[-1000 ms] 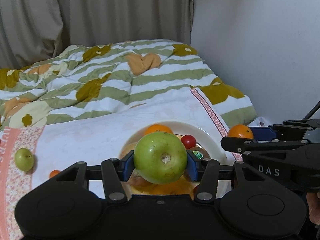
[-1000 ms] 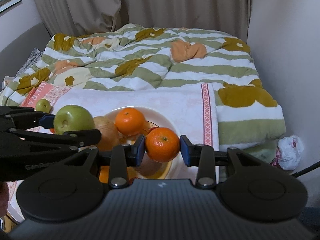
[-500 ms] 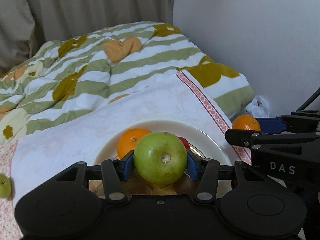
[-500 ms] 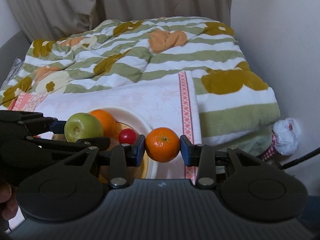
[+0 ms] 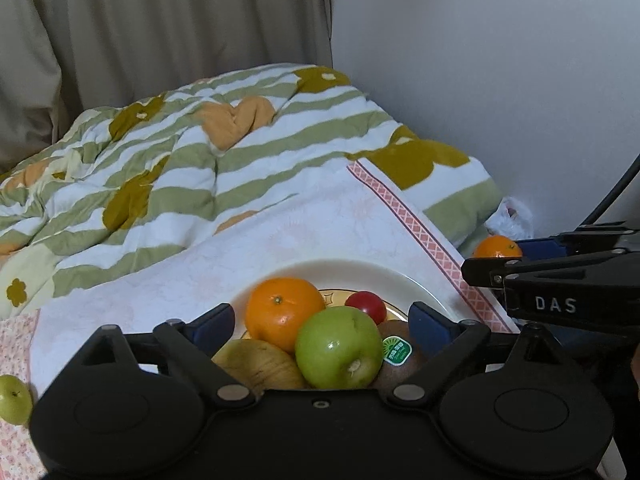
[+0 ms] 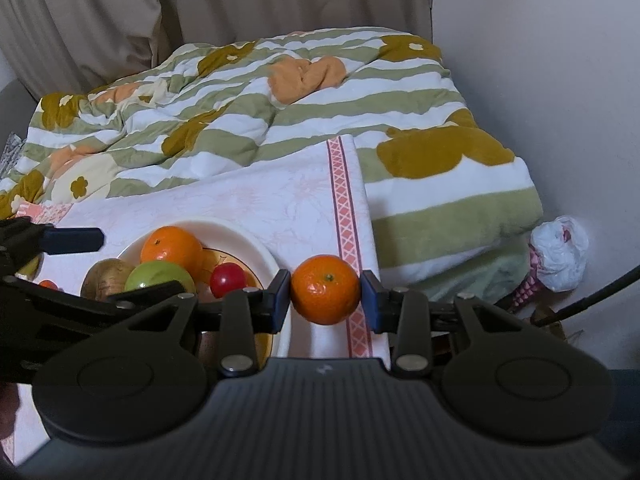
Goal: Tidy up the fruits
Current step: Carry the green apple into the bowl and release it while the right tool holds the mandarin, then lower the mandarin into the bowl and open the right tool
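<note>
A white plate (image 5: 352, 276) on the cloth holds an orange (image 5: 282, 312), a red tomato (image 5: 366, 306), a kiwi with a sticker (image 5: 400, 354), a brownish pear (image 5: 260, 364) and a green apple (image 5: 338, 346). My left gripper (image 5: 320, 330) is open, its fingers wide on either side of the apple resting on the pile. My right gripper (image 6: 326, 294) is shut on a mandarin (image 6: 325, 294), held just right of the plate (image 6: 264, 252) above the cloth's patterned border. The mandarin also shows in the left wrist view (image 5: 496, 246).
A small green fruit (image 5: 14, 398) lies on the cloth at far left. A striped quilt (image 5: 180, 168) covers the bed behind. The wall is at the right, with a white plastic bag (image 6: 558, 254) on the floor beside the bed.
My left gripper opened and let the green apple go onto the fruit pile in the plate. My right gripper, holding the mandarin, shifted right, off the plate.
</note>
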Motion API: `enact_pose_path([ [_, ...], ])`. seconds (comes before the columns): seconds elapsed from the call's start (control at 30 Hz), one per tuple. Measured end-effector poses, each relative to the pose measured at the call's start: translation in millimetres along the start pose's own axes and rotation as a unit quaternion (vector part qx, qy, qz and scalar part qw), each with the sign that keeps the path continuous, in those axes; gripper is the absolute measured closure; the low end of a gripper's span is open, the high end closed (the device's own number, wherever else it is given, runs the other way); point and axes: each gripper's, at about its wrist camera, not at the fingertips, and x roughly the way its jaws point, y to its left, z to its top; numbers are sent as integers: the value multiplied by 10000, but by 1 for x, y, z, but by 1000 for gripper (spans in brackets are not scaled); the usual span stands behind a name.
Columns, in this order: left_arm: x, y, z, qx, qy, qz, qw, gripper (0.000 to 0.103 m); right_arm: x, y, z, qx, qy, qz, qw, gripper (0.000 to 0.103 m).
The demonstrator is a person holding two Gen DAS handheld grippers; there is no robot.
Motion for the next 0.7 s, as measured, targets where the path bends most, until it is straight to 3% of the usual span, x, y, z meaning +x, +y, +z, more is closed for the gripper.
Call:
enact_pose_path([
  [0.37,-38,28,-14,-507,-221,366,9978,5,-1,14,6,-365,-102,323,9988,50],
  [0.7,-61,52,-37,-999,-241,795,9915,4,27,30,1,-855,-35,669,9941,50],
])
